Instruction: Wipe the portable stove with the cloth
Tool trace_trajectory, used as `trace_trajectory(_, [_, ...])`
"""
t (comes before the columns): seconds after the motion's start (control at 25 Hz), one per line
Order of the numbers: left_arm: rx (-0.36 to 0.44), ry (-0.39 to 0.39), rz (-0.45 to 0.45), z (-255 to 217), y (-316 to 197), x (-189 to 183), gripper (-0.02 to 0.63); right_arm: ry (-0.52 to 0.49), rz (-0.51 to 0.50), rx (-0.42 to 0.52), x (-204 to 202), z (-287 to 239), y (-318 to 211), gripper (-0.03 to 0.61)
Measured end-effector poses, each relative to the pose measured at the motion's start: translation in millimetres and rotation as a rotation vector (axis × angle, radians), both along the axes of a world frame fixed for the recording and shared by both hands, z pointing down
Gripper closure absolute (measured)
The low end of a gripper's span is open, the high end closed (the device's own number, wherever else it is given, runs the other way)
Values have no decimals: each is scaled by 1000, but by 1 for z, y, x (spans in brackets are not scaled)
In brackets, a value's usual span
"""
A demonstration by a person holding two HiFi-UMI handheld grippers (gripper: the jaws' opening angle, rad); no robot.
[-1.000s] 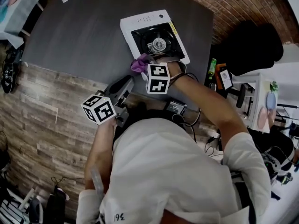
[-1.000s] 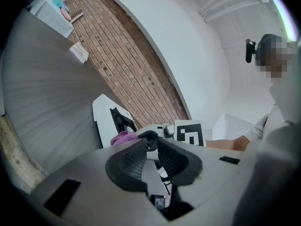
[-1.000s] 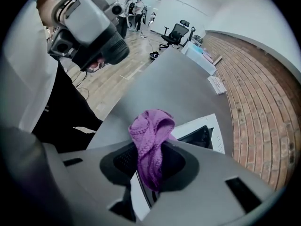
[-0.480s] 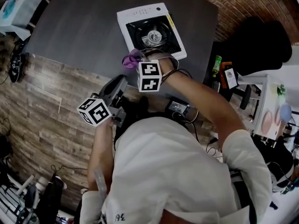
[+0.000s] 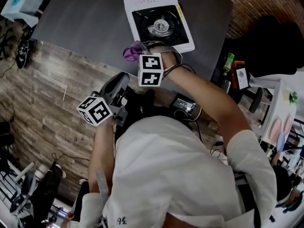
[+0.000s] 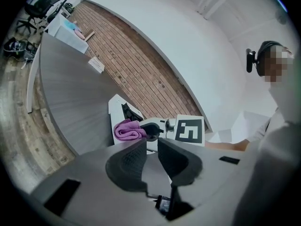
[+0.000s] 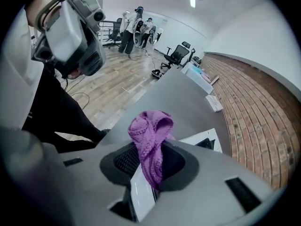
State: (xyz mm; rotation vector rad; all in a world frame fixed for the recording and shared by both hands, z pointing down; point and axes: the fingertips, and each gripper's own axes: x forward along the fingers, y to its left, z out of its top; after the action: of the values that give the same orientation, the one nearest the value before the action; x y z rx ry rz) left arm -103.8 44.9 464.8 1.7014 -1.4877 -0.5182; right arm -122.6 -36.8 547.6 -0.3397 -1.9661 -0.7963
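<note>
The portable stove (image 5: 159, 25), white with a black burner well, sits on the dark grey table (image 5: 80, 23). My right gripper (image 5: 140, 54) is shut on a purple knitted cloth (image 5: 132, 51), held just off the stove's near left corner. In the right gripper view the cloth (image 7: 150, 131) bunches up out of the jaws of the right gripper (image 7: 153, 153), with a white corner of the stove (image 7: 203, 138) behind. My left gripper (image 5: 119, 81) hangs back over the table's near edge. Its jaws are together and hold nothing; in the left gripper view that gripper (image 6: 151, 142) faces the cloth (image 6: 128, 129).
A paper booklet (image 7: 214, 102) lies far along the table. A green bottle (image 5: 228, 63) and a black chair (image 5: 270, 46) stand to the right of the table. Wood floor runs along the left. People (image 7: 131, 25) and office chairs are far off across the room.
The right gripper has carried the cloth slightly left, off the stove's near left corner. The head camera has shifted. The left gripper has hardly moved.
</note>
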Motion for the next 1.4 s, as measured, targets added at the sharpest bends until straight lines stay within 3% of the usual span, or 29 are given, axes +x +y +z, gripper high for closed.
trace_trajectory(0.24, [-3,12,-4,6,4,-6,546,-21,34,-18,2,-4,4,471])
trace_trajectory(0.44, [17,23,40,6,-3,-18,546,26,73,-85,12,-3,18,471])
trace_trajectory(0.68, [28,24,73,3,0,-64,546,3,208,-147,0,-18,19,471])
trace_trajectory(0.96, [47,10,162,4,-8,-121,546,-180,478,-155,-65,-45,-8,469])
trace_trajectory(1.4, [58,-40,265,17,-24,-184,546,-400,1083,-306,-149,-15,-94,469])
